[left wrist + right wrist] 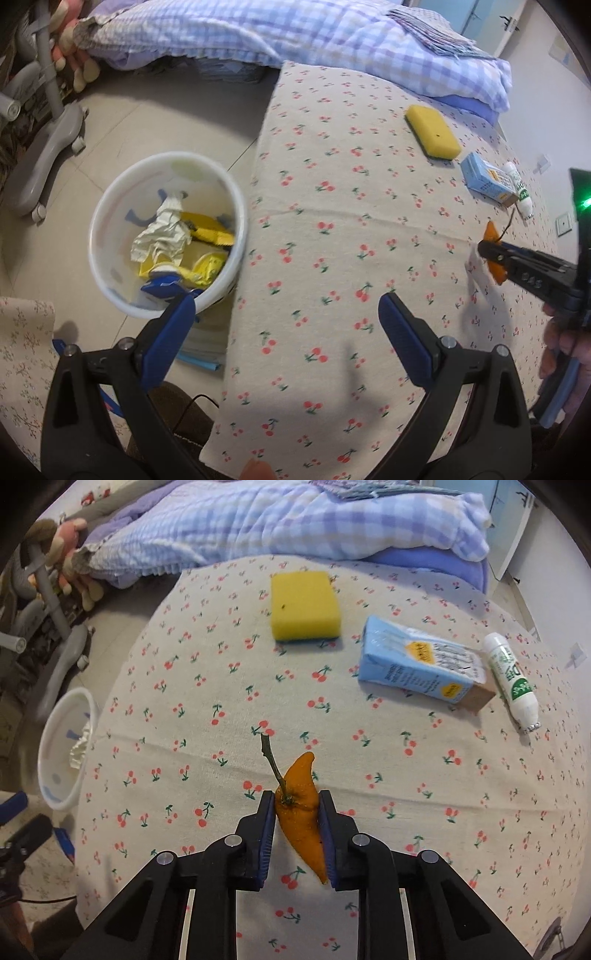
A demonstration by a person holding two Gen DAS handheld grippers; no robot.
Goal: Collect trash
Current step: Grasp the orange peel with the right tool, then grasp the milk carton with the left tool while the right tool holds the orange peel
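A surface (pixel 369 775) covered in a beige cloth printed with small red cherries is filling most of both views. Behind it a bed is lying under a rumpled quilt (pixel 258 520) checked in lilac and white. On the tiled floor (pixel 122 122), just beside the surface's edge, a round white plastic trash bin (pixel 110 206) is standing and already holding crumpled white paper (pixel 162 236) and yellow and blue wrappers (pixel 207 236). A grey wheeled base (pixel 48 155) is sitting on the floor farther back.

On the surface a yellow sponge (pixel 304 605) is lying flat toward the far side. To its right a light blue carton (pixel 421 661) is lying on its side, and a white tube with green print (pixel 511 679) is lying just beside the carton's brown end.

The left gripper (pixel 286 317) is hanging over the near edge of the surface with its blue-padded jaws spread wide and nothing between them; one jaw is overlapping the bin's rim in the view.

The right gripper (pixel 297 834) is pointing steeply down at the cloth, its jaws drawn close and pressing on both sides of a piece of orange peel (pixel 301 812), which is standing on edge between the pads. A thin green stem (pixel 271 758) is sticking out of the peel toward the far side.
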